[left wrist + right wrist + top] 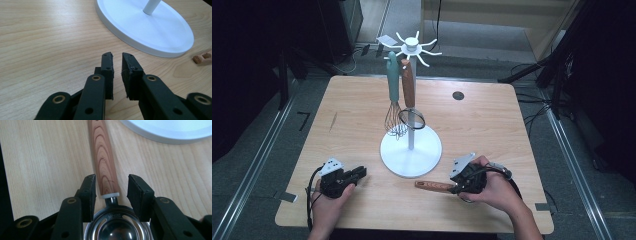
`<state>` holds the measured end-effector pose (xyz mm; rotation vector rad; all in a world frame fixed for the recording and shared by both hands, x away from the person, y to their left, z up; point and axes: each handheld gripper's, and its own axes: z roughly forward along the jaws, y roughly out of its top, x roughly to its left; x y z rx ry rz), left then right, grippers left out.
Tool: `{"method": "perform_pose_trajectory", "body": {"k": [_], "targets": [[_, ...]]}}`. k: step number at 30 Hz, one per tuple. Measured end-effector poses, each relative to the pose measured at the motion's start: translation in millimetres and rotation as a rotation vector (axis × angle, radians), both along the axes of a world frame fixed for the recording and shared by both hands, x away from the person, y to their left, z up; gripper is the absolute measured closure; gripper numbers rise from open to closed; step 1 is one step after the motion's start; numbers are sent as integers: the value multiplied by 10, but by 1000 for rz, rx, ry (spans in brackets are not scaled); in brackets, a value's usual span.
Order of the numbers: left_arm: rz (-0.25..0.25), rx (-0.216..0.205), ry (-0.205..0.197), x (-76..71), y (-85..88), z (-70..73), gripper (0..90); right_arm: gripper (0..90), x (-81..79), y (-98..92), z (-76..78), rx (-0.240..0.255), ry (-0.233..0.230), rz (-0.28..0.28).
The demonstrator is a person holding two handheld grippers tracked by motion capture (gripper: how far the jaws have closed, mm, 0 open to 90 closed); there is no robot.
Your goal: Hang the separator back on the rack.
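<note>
Wood-handled utensil [105, 167] lies flat on table [352, 125], lower centre of high view, just below the white rack base [411, 152]. I judge it light and stiff, wood grippy, steel head slick; I'd grab mid-handle. Right gripper [111, 186] straddles the handle's neck, jaws apart, not pinching. Left gripper [117, 58] nearly closed, empty. Head cut off at the frame bottom, type unclear.

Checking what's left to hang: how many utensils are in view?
3. A teal whisk and a wooden-handled strainer hang on the rack; a wooden-handled utensil lies on the table between the right gripper's fingers.
</note>
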<state>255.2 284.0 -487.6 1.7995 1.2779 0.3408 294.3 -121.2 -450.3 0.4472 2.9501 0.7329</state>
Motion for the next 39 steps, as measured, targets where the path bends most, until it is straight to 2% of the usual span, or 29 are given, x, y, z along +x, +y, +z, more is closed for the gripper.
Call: {"method": "perform_pose_trajectory", "body": {"k": [2,4,5,6,7,8,10,11,12,13,14,15,17,21,24,26,29,36,39], "targets": [[6,16,-8,-4,17,6,770,598,7,20,-4,-13,-3,11],[22,22,-18,-9,34,14,659,598,12,77,-14,-66,-7,31],[35,34,-25,-11,44,22,659,598,12,77,-14,-66,-7,31],[45,45,-29,-11,60,33,617,593,16,94,-23,-79,-11,39],[55,49,-33,-8,79,43,522,584,20,124,-45,-104,-13,48],[69,53,-37,-8,100,55,522,584,20,124,-45,-104,-13,48],[95,60,-41,0,149,73,409,565,20,150,-60,-125,-11,52],[107,64,-39,4,187,81,271,565,14,175,-72,-135,-16,62],[117,71,-36,7,210,85,202,566,13,181,-74,-135,-16,67],[128,81,-32,10,241,92,202,566,13,181,-74,-135,-16,67],[130,79,-30,12,279,99,94,573,10,191,-67,-145,-11,68],[121,76,-38,8,323,105,94,573,10,191,-67,-145,-11,68],[107,59,-39,5,414,111,2,594,14,198,-61,-150,-2,71],[149,38,-52,-3,595,122,0,608,18,226,-58,-188,23,83],[182,24,-53,-2,707,115,0,608,32,240,-71,-203,13,97],[181,23,-61,-13,770,113,0,607,34,251,-78,-218,22,100],[178,15,-68,-18,792,107,0,612,41,261,-81,-233,20,103],[161,32,-49,-3,750,74,0,642,58,282,-103,-255,32,109],[160,32,-48,0,745,69,0,661,56,295,-119,-279,36,107]]}}
